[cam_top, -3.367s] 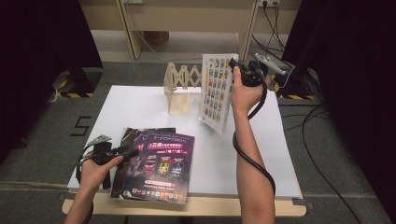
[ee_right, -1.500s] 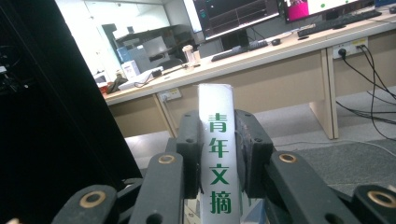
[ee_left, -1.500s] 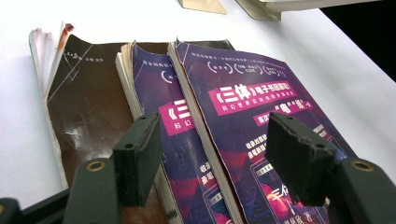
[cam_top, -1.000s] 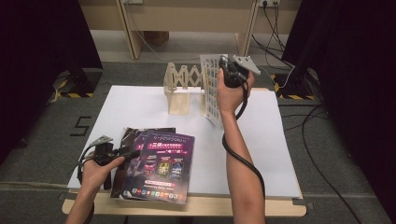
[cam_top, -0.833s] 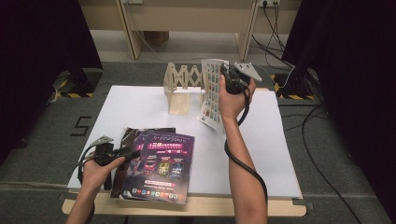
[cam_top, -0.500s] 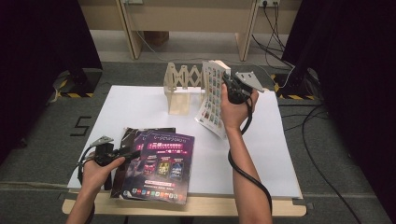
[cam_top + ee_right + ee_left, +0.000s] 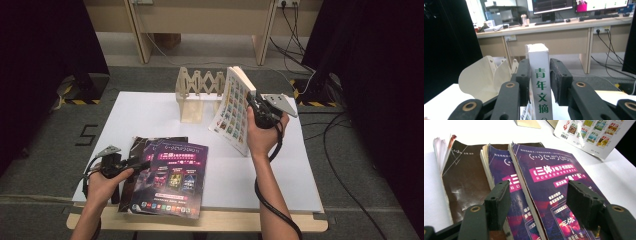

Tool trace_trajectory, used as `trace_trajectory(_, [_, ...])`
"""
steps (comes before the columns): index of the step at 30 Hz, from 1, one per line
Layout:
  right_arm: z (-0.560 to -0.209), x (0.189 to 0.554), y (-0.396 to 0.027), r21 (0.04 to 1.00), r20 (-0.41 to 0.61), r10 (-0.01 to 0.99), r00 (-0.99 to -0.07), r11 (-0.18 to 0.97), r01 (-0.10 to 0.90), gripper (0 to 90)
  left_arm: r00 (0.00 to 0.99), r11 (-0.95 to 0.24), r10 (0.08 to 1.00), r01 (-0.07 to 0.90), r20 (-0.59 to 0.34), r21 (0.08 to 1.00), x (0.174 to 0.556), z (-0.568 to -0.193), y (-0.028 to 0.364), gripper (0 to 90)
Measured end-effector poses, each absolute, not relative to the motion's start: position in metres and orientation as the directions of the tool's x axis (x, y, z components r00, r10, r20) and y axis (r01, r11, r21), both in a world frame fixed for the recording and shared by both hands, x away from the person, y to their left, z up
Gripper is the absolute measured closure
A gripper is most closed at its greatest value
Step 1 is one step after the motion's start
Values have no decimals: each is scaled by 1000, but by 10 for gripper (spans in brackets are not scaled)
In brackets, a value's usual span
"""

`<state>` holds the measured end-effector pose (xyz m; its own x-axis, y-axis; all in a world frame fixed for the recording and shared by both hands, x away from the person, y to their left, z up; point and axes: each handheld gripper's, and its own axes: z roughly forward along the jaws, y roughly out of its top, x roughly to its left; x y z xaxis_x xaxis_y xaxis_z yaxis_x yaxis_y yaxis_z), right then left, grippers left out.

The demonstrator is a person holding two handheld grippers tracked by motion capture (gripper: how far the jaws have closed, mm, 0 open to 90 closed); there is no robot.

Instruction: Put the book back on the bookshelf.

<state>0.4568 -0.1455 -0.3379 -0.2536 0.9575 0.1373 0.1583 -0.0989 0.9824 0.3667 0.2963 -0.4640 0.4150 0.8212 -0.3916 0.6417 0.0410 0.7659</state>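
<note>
My right gripper [image 7: 251, 100] is shut on the spine of a white book [image 7: 232, 112] with small coloured pictures on its cover. The book leans, its lower edge on the white table [image 7: 150, 115] just right of a wooden zigzag rack [image 7: 197, 95]. In the right gripper view the green-lettered spine [image 7: 539, 62] stands between the pads of the right gripper [image 7: 540, 82], whose jaws have just been opening slightly. My left gripper [image 7: 539, 202] stands open over the top purple book [image 7: 554, 175] at the front left. The left gripper [image 7: 137, 164] lies low at the edge of the stack [image 7: 172, 177].
A second purple book [image 7: 499, 167] and a brown book [image 7: 464, 177] lie fanned out under the top one. The rack's pale slats [image 7: 481, 75] rise left of the held book. Desk legs and cables stand beyond the table's far edge.
My right hand has carried the white book to the right and lower, away from the rack, and the book leans more. The left hand has stayed put.
</note>
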Motion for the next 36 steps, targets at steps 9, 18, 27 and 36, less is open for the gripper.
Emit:
trace_trajectory(9, [-333,461,-150,973,141,954,-264,-84,217,626,416,40,822,640,-389,768,366,-463,297,352])
trace_trajectory(18, [-331,483,-151,964,133,946,-294,-55,261,548,415,39,822,641,-389,766,367,-464,297,352])
trace_trajectory(27, [-331,503,-152,944,162,949,-271,-69,322,529,411,41,823,644,-391,764,368,-465,298,352])
trace_trajectory(36, [-331,519,-150,934,162,950,-266,-61,352,516,411,40,825,643,-389,765,368,-465,299,352])
